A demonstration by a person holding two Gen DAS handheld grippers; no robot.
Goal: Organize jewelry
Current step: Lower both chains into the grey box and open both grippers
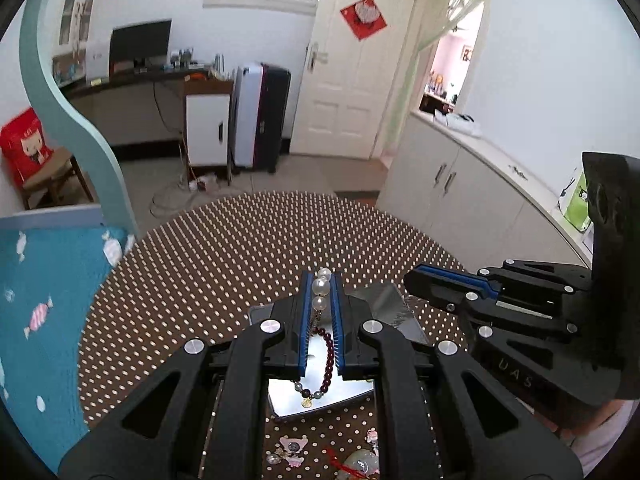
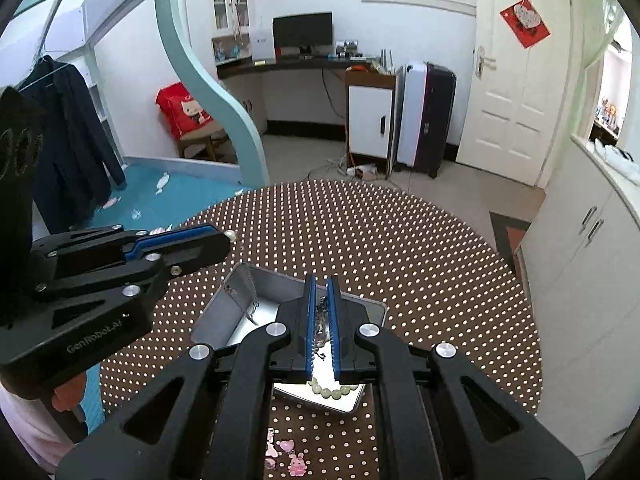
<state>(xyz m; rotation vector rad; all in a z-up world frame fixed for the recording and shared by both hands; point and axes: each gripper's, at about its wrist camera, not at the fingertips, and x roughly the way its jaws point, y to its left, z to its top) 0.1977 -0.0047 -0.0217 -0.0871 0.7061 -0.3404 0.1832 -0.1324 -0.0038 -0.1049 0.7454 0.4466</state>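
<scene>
My left gripper (image 1: 321, 280) is shut on a bead bracelet (image 1: 321, 286): large pearl beads sit between the fingertips and dark red beads with a gold charm hang down over the silver metal tin (image 1: 384, 300). In the right wrist view the left gripper (image 2: 224, 236) is above the tin's left side. My right gripper (image 2: 321, 284) hovers over the tin (image 2: 224, 320), its jaws nearly closed with a narrow gap and nothing clearly gripped. Inside the tin lie a thin silver chain (image 2: 252, 300) and a pale green bead bracelet (image 2: 334, 392).
The tin sits on a round table with a brown polka-dot cloth (image 2: 400, 248). Pink charms (image 2: 290, 460) and other trinkets (image 1: 360, 460) lie on the cloth at the near edge. A blue bed is left, white cabinets right.
</scene>
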